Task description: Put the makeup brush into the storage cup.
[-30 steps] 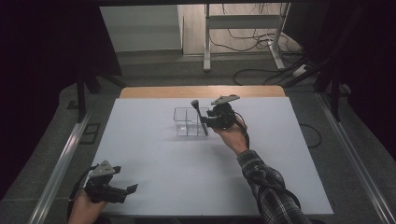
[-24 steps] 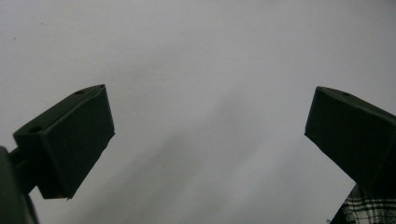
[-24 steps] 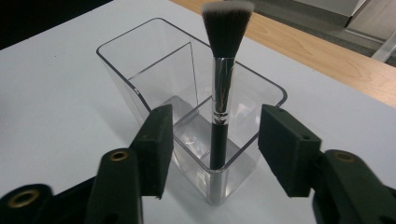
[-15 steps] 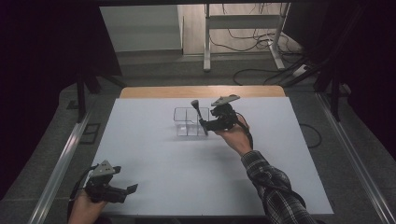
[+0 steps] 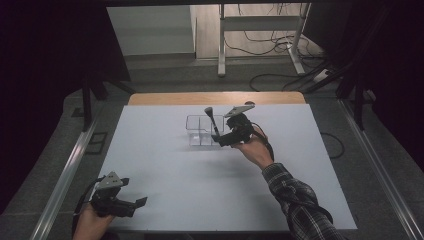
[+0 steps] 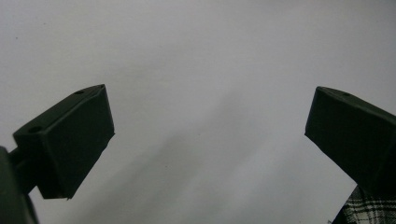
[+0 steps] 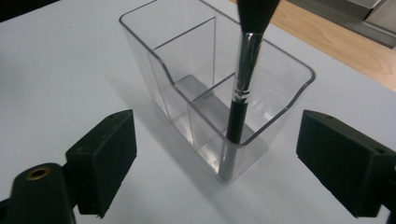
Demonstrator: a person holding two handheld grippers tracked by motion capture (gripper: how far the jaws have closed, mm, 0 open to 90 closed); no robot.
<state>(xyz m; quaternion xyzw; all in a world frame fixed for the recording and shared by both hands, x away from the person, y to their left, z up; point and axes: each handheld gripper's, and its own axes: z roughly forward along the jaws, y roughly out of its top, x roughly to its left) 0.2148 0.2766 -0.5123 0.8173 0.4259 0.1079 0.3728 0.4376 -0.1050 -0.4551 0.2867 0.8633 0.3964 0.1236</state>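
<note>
Brush [image 7: 243,79] upright in organiser [image 7: 154,32] — between right gripper's [image 7: 212,158] parted jaws

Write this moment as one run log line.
right hand-held gripper: jaws just opening, off brush | brush: standing in clear organizer | left hand-held gripper: open, idle

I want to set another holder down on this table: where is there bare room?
The white table top lies bare between the clear organizer and the left gripper, and along its right edge beyond the plaid sleeve. It is crowded around the organizer, where the brush stands and the right gripper hovers, jaws open.
</note>
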